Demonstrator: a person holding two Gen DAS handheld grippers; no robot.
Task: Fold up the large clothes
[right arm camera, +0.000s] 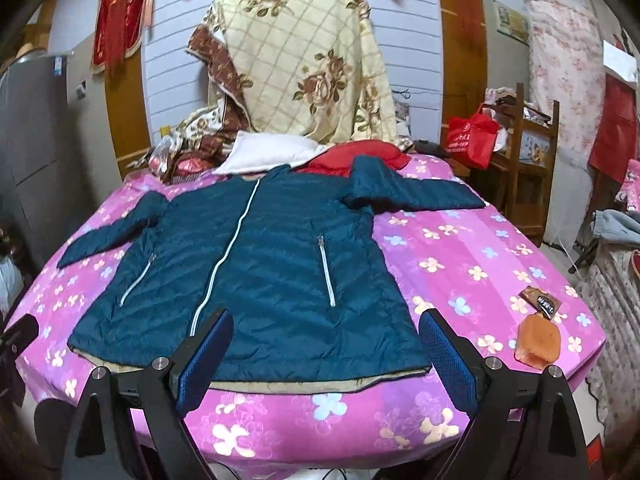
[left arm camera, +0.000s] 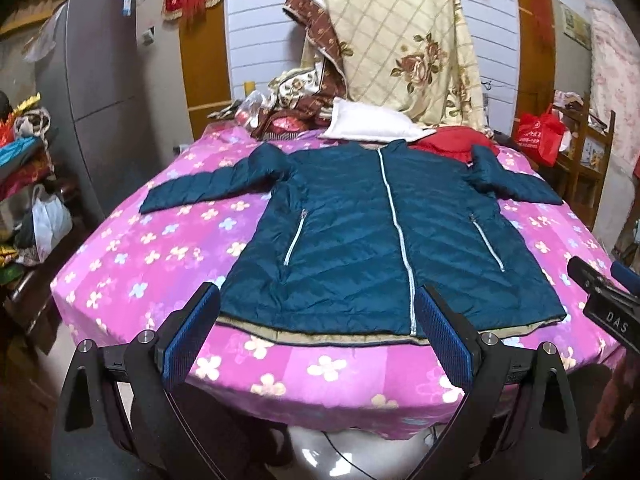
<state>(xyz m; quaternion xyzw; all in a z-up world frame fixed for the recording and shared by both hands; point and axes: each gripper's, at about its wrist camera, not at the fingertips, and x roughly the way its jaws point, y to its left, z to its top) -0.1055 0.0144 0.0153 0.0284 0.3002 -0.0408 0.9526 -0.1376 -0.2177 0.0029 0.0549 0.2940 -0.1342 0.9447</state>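
Black tool (left arm camera: 318, 336) arms, blue pads (left arm camera: 192, 340), perhaps ribbed

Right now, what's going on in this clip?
A person holding a gripper in each hand faces a teal quilted jacket spread flat, zipped, front up, on a pink floral bedspread, both sleeves out to the sides. The left gripper and right gripper hover at the jacket's near hem, jaws open, gripping nothing. No fold shows yet. An orange block lies on the bedspread to the right.
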